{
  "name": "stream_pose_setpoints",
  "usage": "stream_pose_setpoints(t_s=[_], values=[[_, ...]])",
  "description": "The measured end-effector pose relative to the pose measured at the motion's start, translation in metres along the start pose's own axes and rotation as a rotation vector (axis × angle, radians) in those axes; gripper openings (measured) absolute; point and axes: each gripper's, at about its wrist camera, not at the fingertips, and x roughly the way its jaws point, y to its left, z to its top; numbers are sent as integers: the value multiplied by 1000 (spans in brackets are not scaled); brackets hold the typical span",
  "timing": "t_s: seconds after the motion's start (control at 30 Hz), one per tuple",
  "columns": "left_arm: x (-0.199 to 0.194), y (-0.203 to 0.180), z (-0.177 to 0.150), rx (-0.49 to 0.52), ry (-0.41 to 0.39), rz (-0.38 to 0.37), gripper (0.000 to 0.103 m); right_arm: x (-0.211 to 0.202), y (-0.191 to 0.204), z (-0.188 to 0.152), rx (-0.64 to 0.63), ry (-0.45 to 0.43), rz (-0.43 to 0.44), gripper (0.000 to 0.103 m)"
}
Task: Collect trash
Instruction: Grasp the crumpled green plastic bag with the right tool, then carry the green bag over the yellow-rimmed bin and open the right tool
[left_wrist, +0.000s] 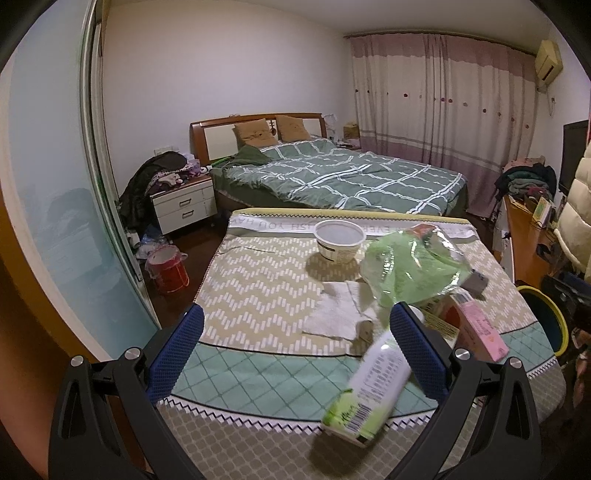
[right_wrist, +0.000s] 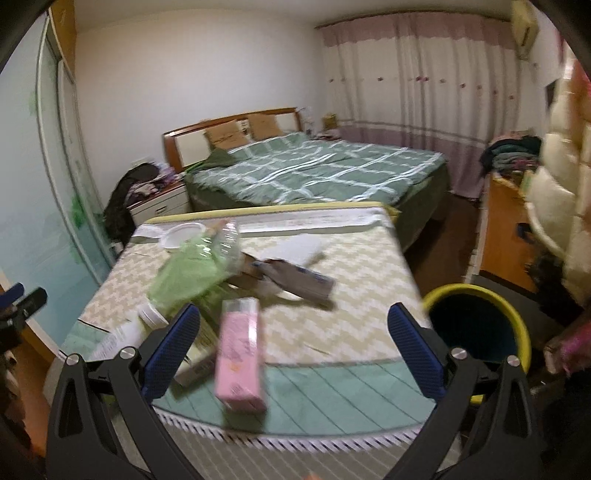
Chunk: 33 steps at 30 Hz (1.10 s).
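White walls are enclosing a bedroom where a wooden-headed bed (left_wrist: 332, 173) is lying under a green checked quilt, two tan pillows (left_wrist: 271, 131) leaning against the headboard. A white bedside cabinet (left_wrist: 184, 205) is standing just beside it, clothes piling on top. Pink-and-white curtains (left_wrist: 443, 99) are hanging closed along the far wall, an air conditioner (left_wrist: 548, 59) sitting high beside them. A frosted sliding wardrobe door (left_wrist: 55, 192) is running down the left. Dark wooden flooring (left_wrist: 192, 266) is showing beneath.
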Motion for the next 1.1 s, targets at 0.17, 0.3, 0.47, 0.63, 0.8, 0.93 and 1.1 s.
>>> stream_pose_setpoints(t_s=[0.17,0.3,0.47,0.63,0.8,0.93,1.1], values=[[21,2,5,5,23,14,99,51,26,26,-52,41,45,97],[36,1,9,11,32,12,99,89,38,42,-79,80,74,95],[52,-2,14,24,45,6,99,129,48,51,-90,156,90,76],[65,-6,14,30,61,-5,99,146,51,46,-91,195,97,46],[73,-8,15,33,75,-12,99,139,46,46,-69,167,123,27],[72,-11,15,39,73,-17,99,122,42,50,-55,119,135,23],[66,-19,16,56,63,-32,99,91,24,58,-16,47,126,23]])
